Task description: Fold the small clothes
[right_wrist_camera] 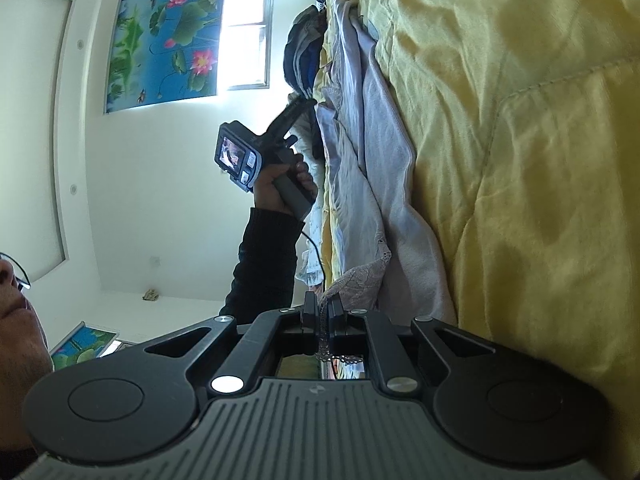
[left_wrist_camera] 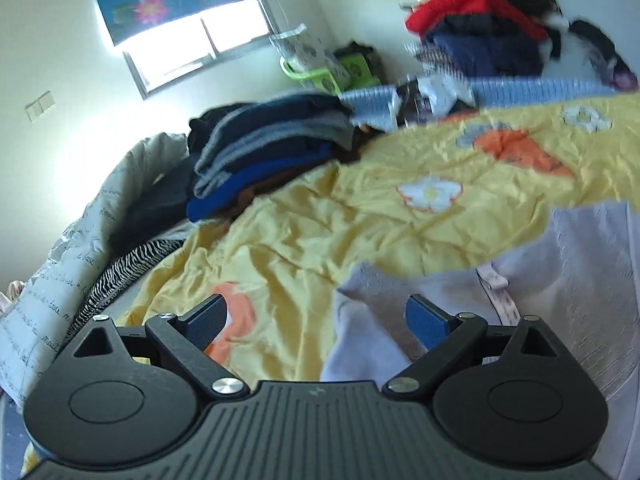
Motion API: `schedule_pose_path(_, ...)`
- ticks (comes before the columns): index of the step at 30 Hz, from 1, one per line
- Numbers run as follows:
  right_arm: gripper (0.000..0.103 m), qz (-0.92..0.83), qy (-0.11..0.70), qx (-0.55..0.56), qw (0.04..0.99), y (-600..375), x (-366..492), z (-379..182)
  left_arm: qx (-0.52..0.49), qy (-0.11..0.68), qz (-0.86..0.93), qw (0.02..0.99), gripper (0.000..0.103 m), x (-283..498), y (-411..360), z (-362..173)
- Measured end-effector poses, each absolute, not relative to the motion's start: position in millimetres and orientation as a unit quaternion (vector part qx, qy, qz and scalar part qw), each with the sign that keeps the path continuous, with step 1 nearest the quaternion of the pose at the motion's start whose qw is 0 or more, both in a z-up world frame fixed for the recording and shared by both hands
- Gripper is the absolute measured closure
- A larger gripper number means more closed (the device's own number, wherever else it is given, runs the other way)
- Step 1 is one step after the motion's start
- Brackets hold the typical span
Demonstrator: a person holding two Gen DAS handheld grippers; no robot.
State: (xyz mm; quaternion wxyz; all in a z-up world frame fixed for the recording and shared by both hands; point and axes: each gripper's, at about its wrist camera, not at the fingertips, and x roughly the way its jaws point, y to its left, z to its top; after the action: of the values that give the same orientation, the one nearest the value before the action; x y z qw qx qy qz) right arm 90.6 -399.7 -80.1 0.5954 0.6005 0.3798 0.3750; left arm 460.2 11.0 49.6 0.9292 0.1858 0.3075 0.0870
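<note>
a: two grippers on one garment. the left gripper (left_wrist_camera: 316, 318) hangs with its jaws wide apart and nothing between them, just above the near edge of the pale lilac garment (left_wrist_camera: 520, 280) lying on the yellow quilt (left_wrist_camera: 320, 216).

b: and the right gripper (right_wrist_camera: 320, 312)?

a: nearly closed, pinching a lacy hem (right_wrist_camera: 360, 280) of that same garment between its fingers, low beside the quilt.

b: so how should the fold go?

a: i'd keep the pinched hem taut, set the empty jaws on the opposite edge, then carry both over together so the cloth lands flat, clear of the folded pile (left_wrist_camera: 272, 140).
</note>
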Motion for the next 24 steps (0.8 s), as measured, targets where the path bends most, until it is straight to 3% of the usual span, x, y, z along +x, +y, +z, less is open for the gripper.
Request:
schedule_pose_path(1,0.088,0.376,0.38,0.601,0.595,-399.6,90.7,-80.9,0.208,0.316,0.099,0.92,0.006,464.6,7.5,43.5)
schedule_pose_path(2,0.088,0.377,0.379,0.601,0.594,-399.6,91.0,-80.9,0.227,0.329,0.109,0.91,0.017,470.0,5.4,36.6)
schedule_pose_path(3,0.088,0.378,0.379,0.601,0.593,-399.8,90.8,-81.2,0.233,0.344,0.114,0.902,0.033,475.1,7.2,30.7)
schedule_pose_path(4,0.088,0.379,0.379,0.601,0.593,-400.0,90.5,-81.3,0.22,0.366,0.115,0.897,0.064,479.9,13.1,27.5)
schedule_pose_path(5,0.088,0.379,0.378,0.601,0.594,-400.2,90.3,-81.4,0.19,0.385,0.115,0.896,0.073,482.8,22.2,26.8)
schedule_pose_path(7,0.088,0.381,0.374,0.601,0.595,-400.1,90.2,-81.6,0.153,0.391,0.106,0.901,0.078,482.9,34.1,28.0)
schedule_pose_path(12,0.088,0.385,0.374,0.598,0.595,-400.4,90.7,-82.8,0.132,0.375,0.117,0.91,0.078,482.5,46.0,43.0)
schedule_pose_path(15,0.088,0.383,0.378,0.59,0.602,-398.7,90.1,-80.6,0.147,0.401,0.112,0.897,0.077,493.5,48.2,25.6)
schedule_pose_path(18,0.087,0.382,0.377,0.591,0.602,-398.8,89.7,-79.7,0.23,0.352,0.12,0.899,0.073,483.3,31.6,10.4)
schedule_pose_path(21,0.082,0.377,0.379,0.592,0.603,-397.7,88.4,-77.9,0.205,0.335,0.097,0.915,0.072,471.2,32.0,22.0)
schedule_pose_path(22,0.08,0.375,0.38,0.592,0.603,-397.5,88.1,-77.5,0.201,0.325,0.087,0.92,0.067,464.6,32.5,29.1)
schedule_pose_path(24,0.083,0.364,0.385,0.593,0.606,-397.4,87.4,-74.9,0.2,0.287,0.09,0.932,0.045,444.3,34.2,47.2)
